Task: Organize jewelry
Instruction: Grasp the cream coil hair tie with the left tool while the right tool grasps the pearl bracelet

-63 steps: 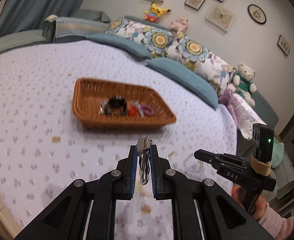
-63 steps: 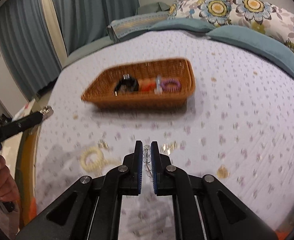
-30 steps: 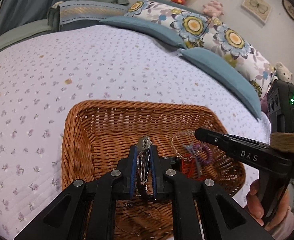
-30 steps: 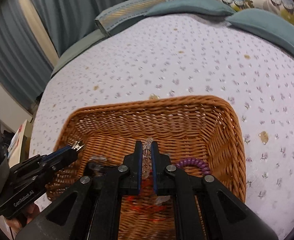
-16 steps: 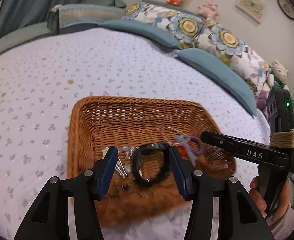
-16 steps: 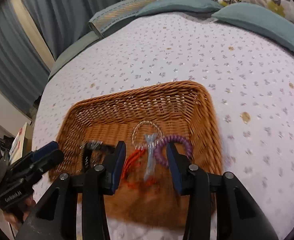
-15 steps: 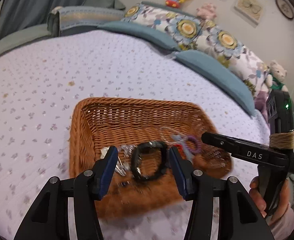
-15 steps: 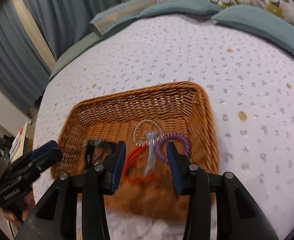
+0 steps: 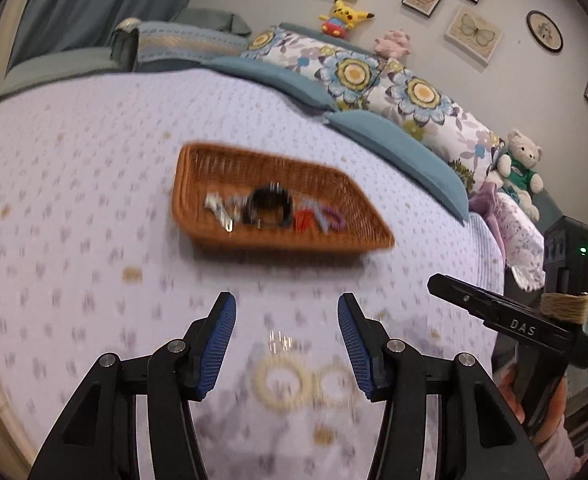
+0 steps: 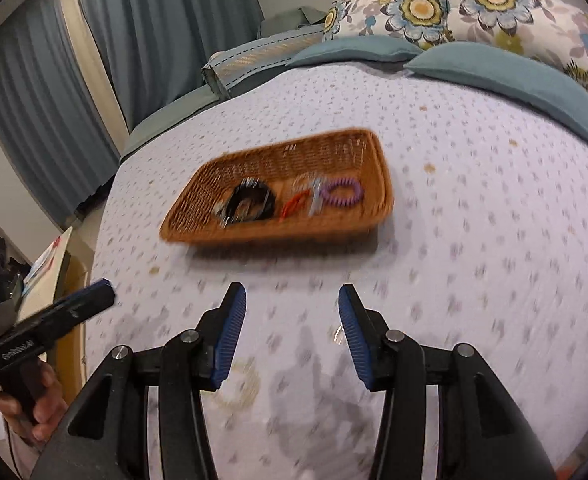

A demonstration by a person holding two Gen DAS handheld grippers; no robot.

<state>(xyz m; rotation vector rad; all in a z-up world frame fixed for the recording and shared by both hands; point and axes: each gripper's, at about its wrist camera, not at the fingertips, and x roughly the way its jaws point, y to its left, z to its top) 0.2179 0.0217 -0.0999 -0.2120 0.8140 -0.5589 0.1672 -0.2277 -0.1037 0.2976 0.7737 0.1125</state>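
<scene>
Both grippers' jaws now wide, empty, back from basket (image 9: 277,240); clip, bracelet inside.

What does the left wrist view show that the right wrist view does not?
Only the left wrist view shows the wall pictures, the teddy bear and a second pale ring. Only the right wrist view shows the blue curtains. Both show the wicker basket, the black band, the purple coil, one cream ring on the bedspread, and open, empty tongs.

A home bedroom: a quilted bedspread (image 9: 93,184), floral pillows (image 9: 374,76) at the far side, plush toys (image 9: 344,14), framed pictures (image 9: 470,32)
</scene>
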